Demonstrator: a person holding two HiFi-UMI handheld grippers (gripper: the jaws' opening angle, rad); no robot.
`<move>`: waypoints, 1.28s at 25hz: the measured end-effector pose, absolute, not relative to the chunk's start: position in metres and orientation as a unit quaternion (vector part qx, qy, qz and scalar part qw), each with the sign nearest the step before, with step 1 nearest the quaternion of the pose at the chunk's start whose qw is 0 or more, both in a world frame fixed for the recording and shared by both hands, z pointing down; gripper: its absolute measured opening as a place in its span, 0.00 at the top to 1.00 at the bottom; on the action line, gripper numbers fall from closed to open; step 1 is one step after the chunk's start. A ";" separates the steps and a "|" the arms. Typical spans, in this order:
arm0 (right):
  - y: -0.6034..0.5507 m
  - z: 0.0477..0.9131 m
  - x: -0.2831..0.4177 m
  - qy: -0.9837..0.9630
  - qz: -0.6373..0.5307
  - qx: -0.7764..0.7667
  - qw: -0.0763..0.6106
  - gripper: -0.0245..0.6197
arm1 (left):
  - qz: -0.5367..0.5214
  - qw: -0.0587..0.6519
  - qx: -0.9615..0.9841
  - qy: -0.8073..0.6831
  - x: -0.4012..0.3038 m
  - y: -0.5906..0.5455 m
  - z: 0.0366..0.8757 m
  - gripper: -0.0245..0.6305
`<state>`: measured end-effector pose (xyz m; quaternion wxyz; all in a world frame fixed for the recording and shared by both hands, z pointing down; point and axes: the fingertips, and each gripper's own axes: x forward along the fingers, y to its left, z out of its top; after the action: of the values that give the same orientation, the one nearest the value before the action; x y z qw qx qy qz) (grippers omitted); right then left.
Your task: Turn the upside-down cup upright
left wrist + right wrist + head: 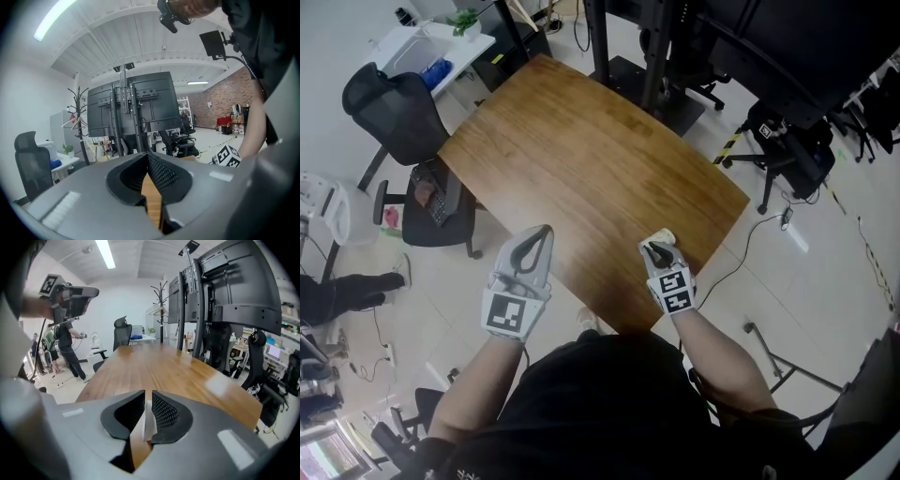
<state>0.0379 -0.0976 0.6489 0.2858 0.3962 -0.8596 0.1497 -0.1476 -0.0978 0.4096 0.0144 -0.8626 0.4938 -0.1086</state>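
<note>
The cup is pale and sits at the tip of the right gripper, near the near right edge of the wooden surface. Its axis and mouth direction cannot be told. The right fingers are narrowly apart, with the thin white cup wall between them. The left gripper, fingers together and empty, is at the near left edge. Open wood extends ahead.

Shows wood grain on table, smooth, semi-gloss, with glare patches. Shows matt grey plastic on left gripper and right gripper shells; black, dimpled, rubbery-looking pads. Reads as thin white matt paper on cup wall. Pale glossy tile on floor; black matt fabric look on chair.
</note>
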 end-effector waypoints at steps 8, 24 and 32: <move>-0.099 0.658 0.031 -0.865 0.173 0.388 0.265 0.88 | -0.112 0.024 -0.858 0.500 -0.156 -0.093 0.404 0.96; -0.126 0.664 0.108 -0.837 0.285 0.406 0.232 0.64 | -0.100 0.028 -0.862 0.497 -0.145 -0.099 0.398 0.96; -0.119 0.675 0.092 -0.846 0.338 0.361 0.202 0.63 | -0.101 0.028 -0.861 0.498 -0.141 -0.104 0.394 0.96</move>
<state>0.0923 -0.1185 0.6747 0.2018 0.3606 -0.8456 0.3381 -0.1407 -0.1038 0.3939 0.0279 -0.8606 0.4984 -0.1008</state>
